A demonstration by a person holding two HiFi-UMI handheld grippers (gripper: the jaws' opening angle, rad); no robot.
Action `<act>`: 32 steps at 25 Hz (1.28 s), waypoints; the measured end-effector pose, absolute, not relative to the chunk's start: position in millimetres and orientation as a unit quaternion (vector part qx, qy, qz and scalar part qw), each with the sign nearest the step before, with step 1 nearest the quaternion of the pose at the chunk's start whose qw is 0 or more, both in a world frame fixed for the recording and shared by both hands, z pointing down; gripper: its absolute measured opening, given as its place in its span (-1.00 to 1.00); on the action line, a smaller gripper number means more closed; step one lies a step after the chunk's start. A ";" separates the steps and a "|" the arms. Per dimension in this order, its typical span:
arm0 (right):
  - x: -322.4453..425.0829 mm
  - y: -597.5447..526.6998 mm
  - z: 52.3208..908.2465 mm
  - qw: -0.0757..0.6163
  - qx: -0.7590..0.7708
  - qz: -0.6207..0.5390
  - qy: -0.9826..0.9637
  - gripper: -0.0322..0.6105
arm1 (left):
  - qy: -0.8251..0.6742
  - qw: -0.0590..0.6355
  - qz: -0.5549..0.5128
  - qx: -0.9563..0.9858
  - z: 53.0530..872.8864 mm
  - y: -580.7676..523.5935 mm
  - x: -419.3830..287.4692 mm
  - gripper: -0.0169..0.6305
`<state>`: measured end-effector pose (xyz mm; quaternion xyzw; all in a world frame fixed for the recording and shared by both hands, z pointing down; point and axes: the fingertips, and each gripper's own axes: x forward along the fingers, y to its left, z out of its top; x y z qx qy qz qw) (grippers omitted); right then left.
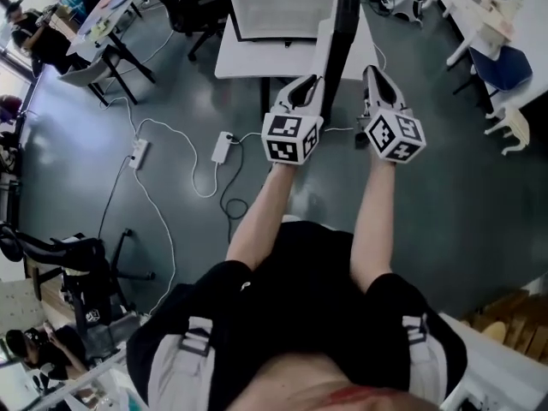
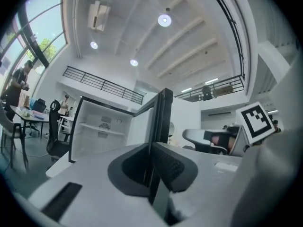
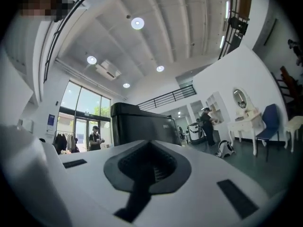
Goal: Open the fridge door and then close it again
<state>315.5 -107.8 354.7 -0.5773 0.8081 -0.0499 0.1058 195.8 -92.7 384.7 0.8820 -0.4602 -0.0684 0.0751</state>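
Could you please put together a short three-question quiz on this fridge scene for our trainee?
1. True or false: the fridge stands open.
2. What is the left gripper clamped on? A) a cup B) the edge of the door C) a towel
3. Fill in: the right gripper has its jaws ____ and holds nothing.
Key: 1 true; 2 B; 3 shut.

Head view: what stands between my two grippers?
The open fridge door, edge-on, stands between the left gripper and right gripper in the head view; the left jaws grip its edge.
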 end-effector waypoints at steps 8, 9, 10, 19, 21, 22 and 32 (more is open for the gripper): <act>331.4 -89.4 410.3 0.030 -0.607 -0.064 0.791 -0.92 | -0.506 0.069 -0.038 0.859 412.8 -78.3 174.0 -0.95; 329.2 -89.0 412.6 0.020 -0.606 -0.058 0.793 -0.92 | -0.508 0.068 -0.034 0.858 415.9 -77.4 175.6 -0.95; 326.7 -88.1 414.4 0.012 -0.603 -0.052 0.796 -0.92 | -0.509 0.068 -0.031 0.857 418.7 -76.6 177.0 -0.95; 322.6 -80.8 415.1 -0.001 -0.590 -0.039 0.806 -0.92 | -0.507 0.064 -0.028 0.859 418.6 -72.0 186.2 -0.95; 323.6 -80.6 415.3 0.000 -0.589 -0.040 0.807 -0.92 | -0.506 0.063 -0.028 0.860 418.3 -71.5 187.9 -0.95; 324.3 -80.9 415.1 0.000 -0.589 -0.040 0.807 -0.92 | -0.505 0.062 -0.029 0.860 418.1 -71.6 189.2 -0.95; 308.3 -103.6 392.4 0.003 -0.552 -0.026 0.833 -0.92 | -0.466 0.074 -0.004 0.882 436.6 -88.1 214.6 -0.72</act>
